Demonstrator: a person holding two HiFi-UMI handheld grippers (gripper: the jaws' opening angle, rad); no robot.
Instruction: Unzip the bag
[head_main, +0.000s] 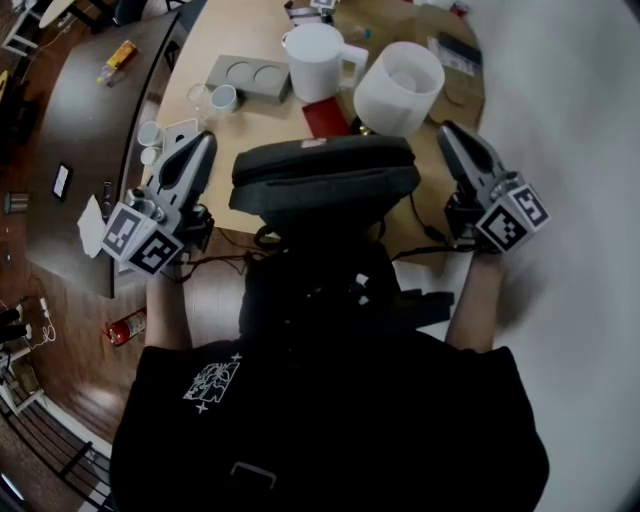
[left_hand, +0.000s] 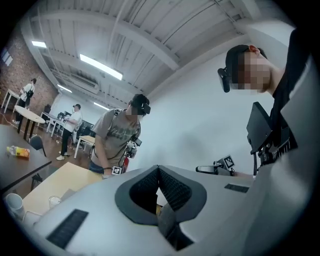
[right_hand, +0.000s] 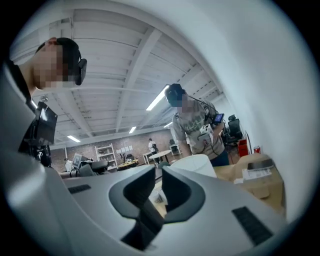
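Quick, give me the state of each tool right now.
Left tool: closed, jaws together, holding nothing.
Right tool: open by a narrow gap, nothing between its jaws.

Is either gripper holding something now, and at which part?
Nothing is held. The left gripper is shut empty; the right gripper stands slightly open, empty.
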